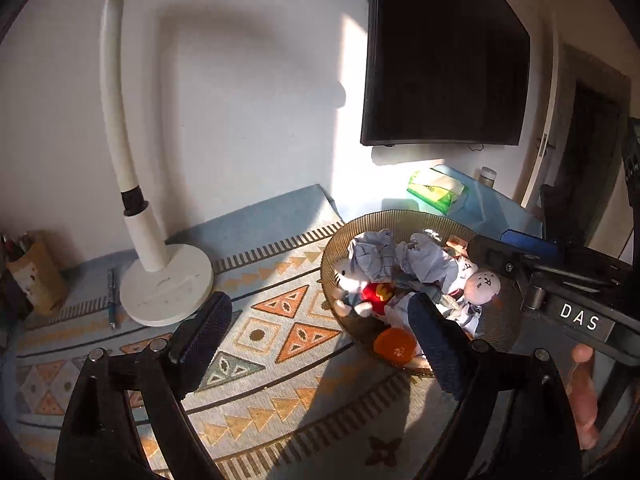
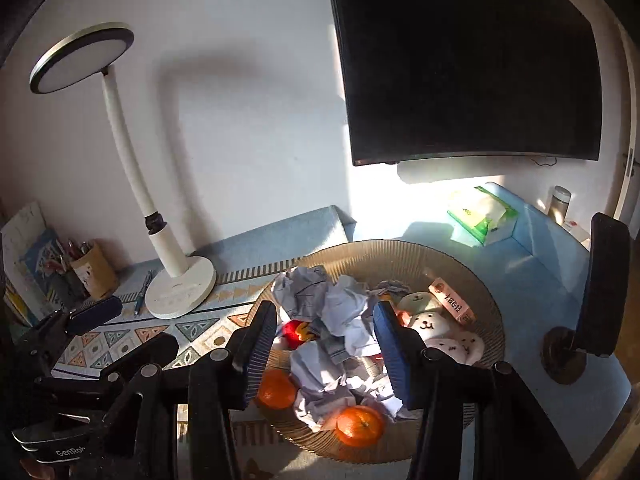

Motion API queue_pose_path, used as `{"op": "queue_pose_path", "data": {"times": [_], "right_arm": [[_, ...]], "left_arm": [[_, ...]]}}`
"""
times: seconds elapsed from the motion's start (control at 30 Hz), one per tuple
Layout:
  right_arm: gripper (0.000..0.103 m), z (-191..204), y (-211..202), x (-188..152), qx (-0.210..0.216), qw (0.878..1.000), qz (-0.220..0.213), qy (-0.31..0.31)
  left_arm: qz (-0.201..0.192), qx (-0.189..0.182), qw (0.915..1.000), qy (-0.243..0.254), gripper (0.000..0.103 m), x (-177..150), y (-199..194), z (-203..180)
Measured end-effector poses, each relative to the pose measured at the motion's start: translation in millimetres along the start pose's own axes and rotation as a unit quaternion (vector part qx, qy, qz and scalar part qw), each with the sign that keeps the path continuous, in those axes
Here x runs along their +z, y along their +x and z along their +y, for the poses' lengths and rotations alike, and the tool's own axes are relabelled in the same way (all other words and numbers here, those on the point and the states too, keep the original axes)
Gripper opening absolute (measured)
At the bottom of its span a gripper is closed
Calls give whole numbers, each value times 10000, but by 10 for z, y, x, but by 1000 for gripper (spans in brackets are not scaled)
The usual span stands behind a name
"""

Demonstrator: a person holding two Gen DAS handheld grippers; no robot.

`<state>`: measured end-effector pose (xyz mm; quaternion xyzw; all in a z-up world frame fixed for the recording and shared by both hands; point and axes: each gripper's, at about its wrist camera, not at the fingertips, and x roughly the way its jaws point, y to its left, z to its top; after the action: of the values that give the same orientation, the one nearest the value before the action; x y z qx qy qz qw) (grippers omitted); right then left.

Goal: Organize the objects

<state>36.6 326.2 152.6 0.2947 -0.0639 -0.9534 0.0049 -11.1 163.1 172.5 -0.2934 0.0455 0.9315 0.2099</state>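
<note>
Tongs on the left [image 1: 316, 330] gape wide and empty beside the ribbed bowl [image 2: 400, 250]; the right tongs [image 2: 326, 346] hang part open over it, gripping nothing. Crumpled paper [image 2: 340, 312], plush toys [image 2: 430, 322] and oranges [image 2: 360, 424] lie inside that bowl on the desk [image 1: 280, 380].

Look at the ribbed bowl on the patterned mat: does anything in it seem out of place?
Yes. The bowl holds a jumble: crumpled paper heaped over two oranges, plush toys and a small carton. Scrap paper mixed with fruit and toys looks unsorted.
</note>
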Motion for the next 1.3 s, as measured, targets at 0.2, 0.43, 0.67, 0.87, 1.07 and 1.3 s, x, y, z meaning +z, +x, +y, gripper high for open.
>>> {"op": "queue_pose_path", "data": {"times": [0.2,0.43,0.67,0.87,1.07,1.3], "right_arm": [[49,890,24,-334,793,9958,141,-438],[49,1437,536,-930,840,9922,505,-766],[49,1451,914,-1184,483,9895,949,-975],[49,1525,985,-1233,221,9880,982,-1175],[49,1484,911,-1227,88,9912,757,-1080],[59,1517,877,-1239,-102,9911,621,-1172]], "left_arm": [[209,303,9993,34,102,-226,-760,686],[226,1524,9869,-475,102,-903,-742,1180],[696,1681,9755,-1237,102,-1514,-186,1398],[736,1732,9698,-1550,102,-1577,-161,1478],[866,1912,9578,-1962,102,-1640,-153,1589],[912,1912,9562,-2022,102,-1656,-134,1618]]}}
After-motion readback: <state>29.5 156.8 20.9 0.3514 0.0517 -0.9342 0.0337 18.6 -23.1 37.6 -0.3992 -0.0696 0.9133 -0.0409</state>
